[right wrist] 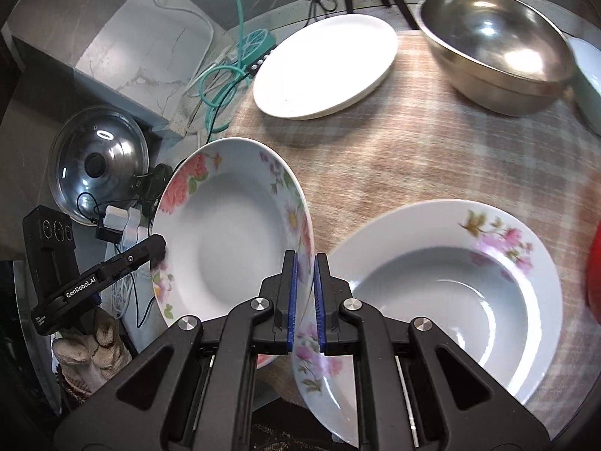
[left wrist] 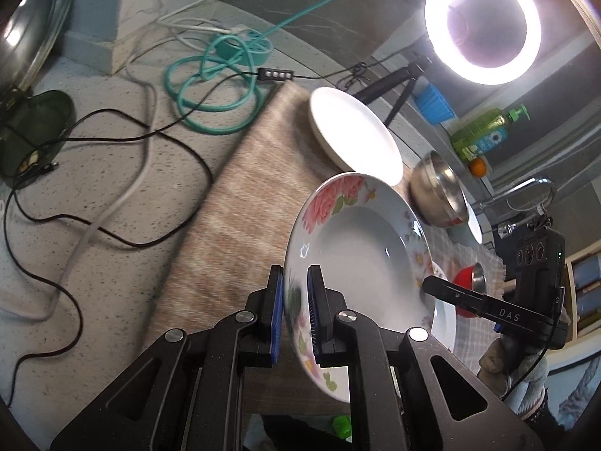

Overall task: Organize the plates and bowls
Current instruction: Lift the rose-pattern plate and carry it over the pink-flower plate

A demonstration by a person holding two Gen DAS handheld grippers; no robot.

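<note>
A deep white plate with pink flowers [left wrist: 360, 255] [right wrist: 233, 240] hangs tilted above the tablecloth [right wrist: 413, 150], held by both grippers. My left gripper [left wrist: 295, 300] is shut on its near rim and shows in the right wrist view [right wrist: 150, 248] at the plate's left edge. My right gripper [right wrist: 305, 293] is shut on the opposite rim; its finger [left wrist: 435, 285] reaches the plate's right side. A second flowered deep plate [right wrist: 450, 293] lies on the cloth below. A flat white plate [right wrist: 326, 64] and a steel bowl [right wrist: 496, 49] sit farther back.
A red bowl [left wrist: 465, 282] and a white bowl [right wrist: 589, 75] stand at the table's right. A ring light [left wrist: 482, 22] on a tripod stands behind the table. Cables [left wrist: 210, 86] and a pot lid [right wrist: 97, 161] lie on the floor to the left.
</note>
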